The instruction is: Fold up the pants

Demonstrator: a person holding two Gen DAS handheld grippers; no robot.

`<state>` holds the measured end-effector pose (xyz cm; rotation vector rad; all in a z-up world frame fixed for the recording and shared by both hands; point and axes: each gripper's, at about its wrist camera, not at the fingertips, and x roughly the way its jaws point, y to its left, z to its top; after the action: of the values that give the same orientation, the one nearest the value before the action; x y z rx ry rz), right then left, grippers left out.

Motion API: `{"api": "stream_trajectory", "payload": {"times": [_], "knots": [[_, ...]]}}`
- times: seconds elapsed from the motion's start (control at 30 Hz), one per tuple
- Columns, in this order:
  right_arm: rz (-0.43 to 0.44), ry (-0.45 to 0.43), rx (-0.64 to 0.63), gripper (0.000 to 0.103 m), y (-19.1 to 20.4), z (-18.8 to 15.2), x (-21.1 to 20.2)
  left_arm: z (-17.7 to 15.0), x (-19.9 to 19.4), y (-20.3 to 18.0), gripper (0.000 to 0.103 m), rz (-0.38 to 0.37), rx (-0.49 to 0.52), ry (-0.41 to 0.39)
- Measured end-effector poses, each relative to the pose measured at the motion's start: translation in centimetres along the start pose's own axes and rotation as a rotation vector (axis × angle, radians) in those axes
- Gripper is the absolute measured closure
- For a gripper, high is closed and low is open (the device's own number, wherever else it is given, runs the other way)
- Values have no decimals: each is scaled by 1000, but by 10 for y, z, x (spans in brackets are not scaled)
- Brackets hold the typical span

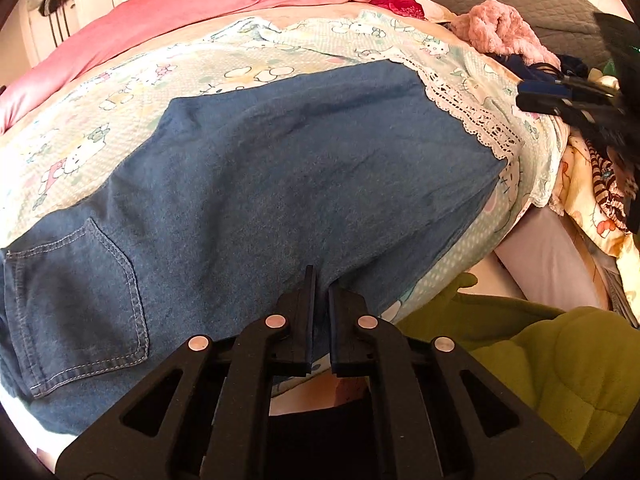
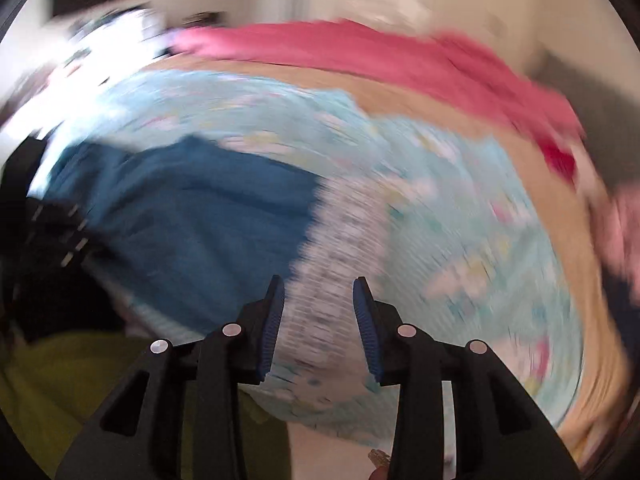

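Note:
Blue denim pants (image 1: 260,200) lie flat on a light cartoon-print blanket (image 1: 120,92), back pocket (image 1: 76,300) at the near left. My left gripper (image 1: 320,280) sits at the pants' near edge, its jaws nearly closed with a narrow gap over the denim. My right gripper (image 2: 319,286) is open and empty above the blanket's lace edge (image 2: 340,240), right of the pants (image 2: 192,216); that view is motion-blurred. The right gripper also shows in the left wrist view (image 1: 532,98) at the far right, above the bed.
A pink quilt (image 1: 200,4) lies along the far side of the bed. A fuzzy pink cloth (image 1: 500,28) and other clothes are piled at the right. A green padded cloth (image 1: 540,356) lies at the near right.

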<state>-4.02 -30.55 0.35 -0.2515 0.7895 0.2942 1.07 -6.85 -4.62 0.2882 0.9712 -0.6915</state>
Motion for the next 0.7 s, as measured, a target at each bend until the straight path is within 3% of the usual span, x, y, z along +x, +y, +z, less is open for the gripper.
{"api": "stream_trajectory", "payload": {"times": [0.1, 0.27, 0.3, 0.37, 0.53, 0.7], "knots": [[151, 33, -159, 70, 47, 0, 19, 0, -2, -1, 102, -3, -9, -4], [166, 93, -346, 71, 94, -2, 53, -1, -7, -4, 102, 6, -2, -7], [154, 94, -355, 72, 95, -1, 56, -1, -8, -5, 102, 8, 2, -8], [134, 108, -371, 99, 95, -3, 64, -1, -11, -5, 102, 7, 10, -13], [247, 125, -357, 99, 81, -9, 50, -7, -12, -1, 101, -22, -4, 0], [264, 166, -353, 98, 80, -19, 61, -13, -3, 2, 98, -40, -18, 45]]}}
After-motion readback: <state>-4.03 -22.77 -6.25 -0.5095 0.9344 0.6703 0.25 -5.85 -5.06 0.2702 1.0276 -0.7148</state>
